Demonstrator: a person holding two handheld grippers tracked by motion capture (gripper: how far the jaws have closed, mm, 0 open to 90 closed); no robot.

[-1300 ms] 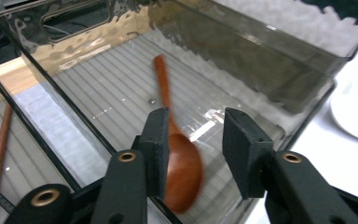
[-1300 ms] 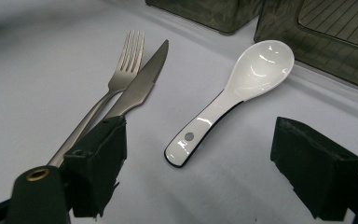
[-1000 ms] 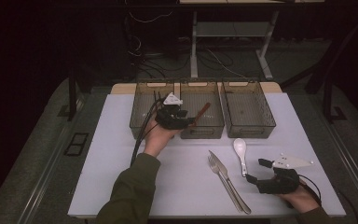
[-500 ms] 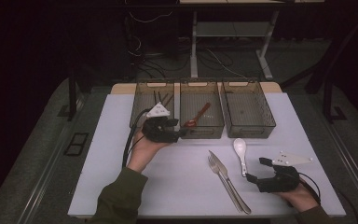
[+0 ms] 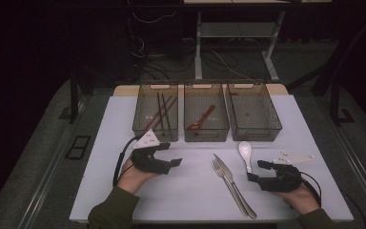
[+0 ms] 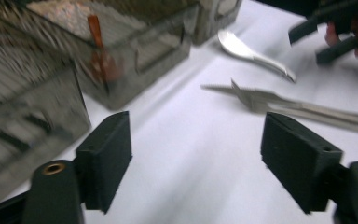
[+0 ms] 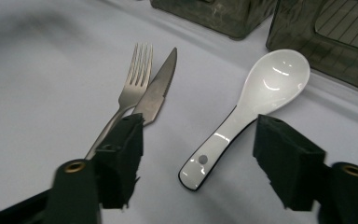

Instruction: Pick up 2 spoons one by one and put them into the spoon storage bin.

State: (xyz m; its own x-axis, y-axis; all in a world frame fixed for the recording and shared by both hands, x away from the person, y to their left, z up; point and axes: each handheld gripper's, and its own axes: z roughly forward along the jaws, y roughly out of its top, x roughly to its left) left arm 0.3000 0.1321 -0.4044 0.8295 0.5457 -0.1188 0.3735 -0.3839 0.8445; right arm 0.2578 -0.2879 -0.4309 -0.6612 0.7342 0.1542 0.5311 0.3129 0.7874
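Right gripper [image 5: 257, 171] near the table's [image 5: 100, 143] front right corner, jaws released but just now narrowing, straddling the handle of the white spoon [image 7: 247, 112] without touching it; spoon flat on the table just in front of the right-hand bin [image 5: 252, 112], bowl toward the bins. Left gripper [image 5: 171, 155] low over the front left part of the table, jaws released and just now widening, nothing between them. Fork [image 5: 224, 176] and knife [image 5: 236, 186] side by side toward the front edge between the two grippers, red spoon [image 5: 201, 119] in the middle bin [image 5: 206, 136], chopsticks [image 5: 159, 112] in the left bin [image 5: 140, 119].
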